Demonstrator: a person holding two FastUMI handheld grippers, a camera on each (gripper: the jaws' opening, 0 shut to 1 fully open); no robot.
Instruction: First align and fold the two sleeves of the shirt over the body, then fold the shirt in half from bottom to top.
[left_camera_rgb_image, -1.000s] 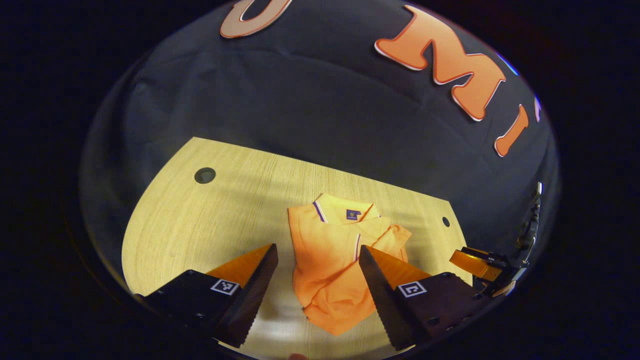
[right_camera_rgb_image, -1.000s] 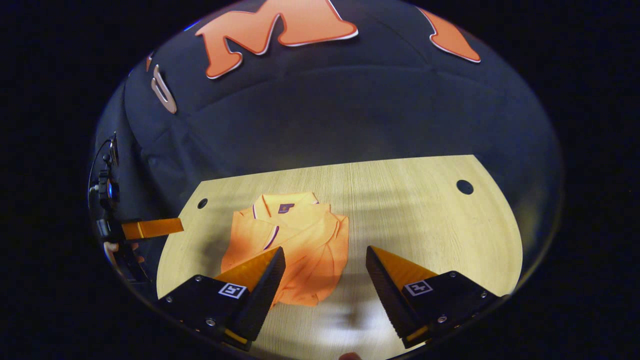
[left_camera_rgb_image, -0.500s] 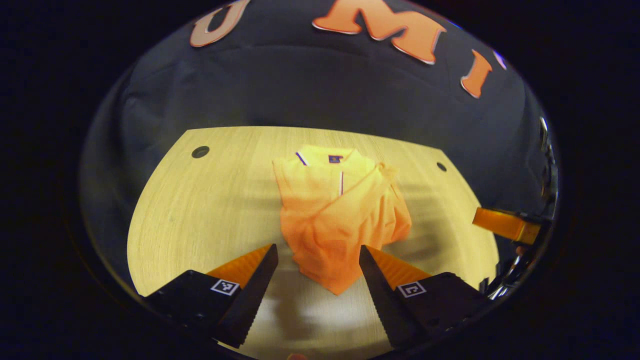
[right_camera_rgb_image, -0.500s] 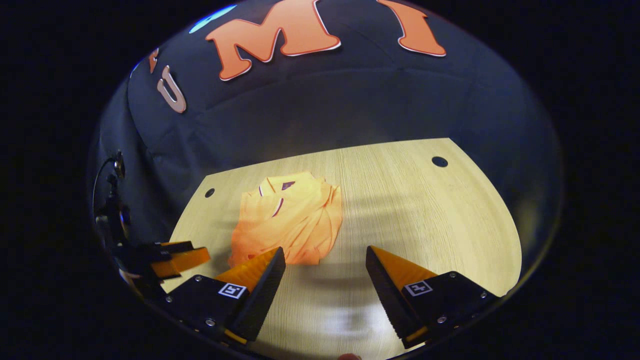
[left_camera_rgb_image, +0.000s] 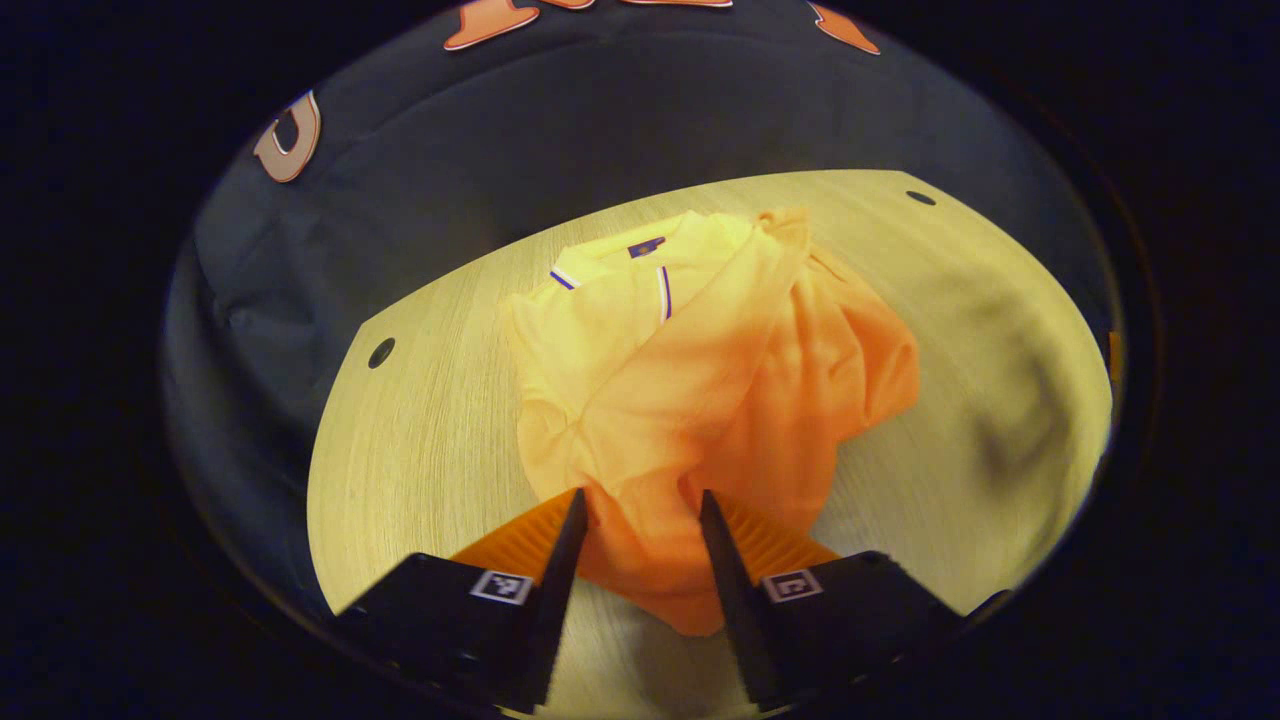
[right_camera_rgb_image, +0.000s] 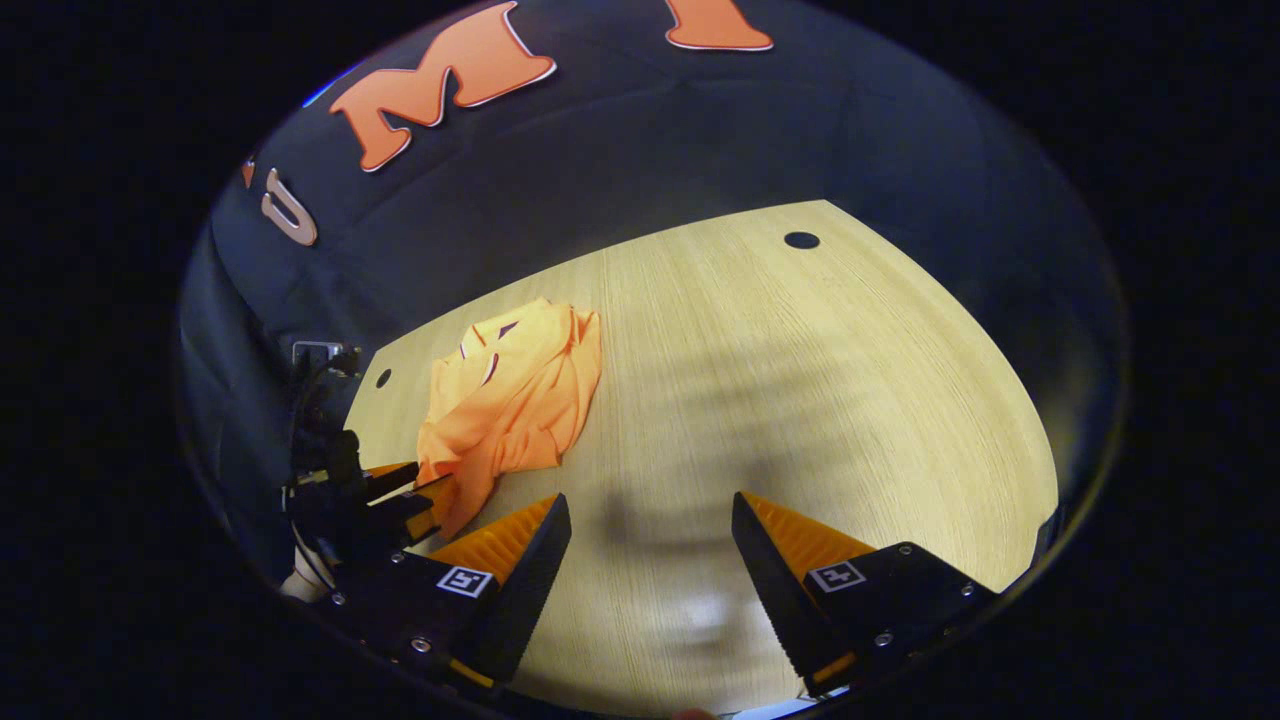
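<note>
Shirt (left_camera_rgb_image: 690, 380) lies bunched at centre frame on the table (left_camera_rgb_image: 420, 450), collar toward the top. The left gripper (left_camera_rgb_image: 636, 512) straddles its lower hem, fingers apart around cloth, likely to seize it. The right gripper (right_camera_rgb_image: 650, 515) hangs open over bare wood, waiting.

We've got the shirt (left_camera_rgb_image: 690, 390) lying bunched on the surface (left_camera_rgb_image: 430, 450), collar end toward the booth wall, hem end toward us. In the left gripper view the left hand-held gripper (left_camera_rgb_image: 638, 522) sits right at the near hem, cloth between its 2 fingers. In the right gripper view the right hand-held gripper (right_camera_rgb_image: 650, 530) is over bare surface, with the shirt (right_camera_rgb_image: 510, 400) off to its left and the left hand-held gripper (right_camera_rgb_image: 405, 490) at the shirt's near corner.
</note>
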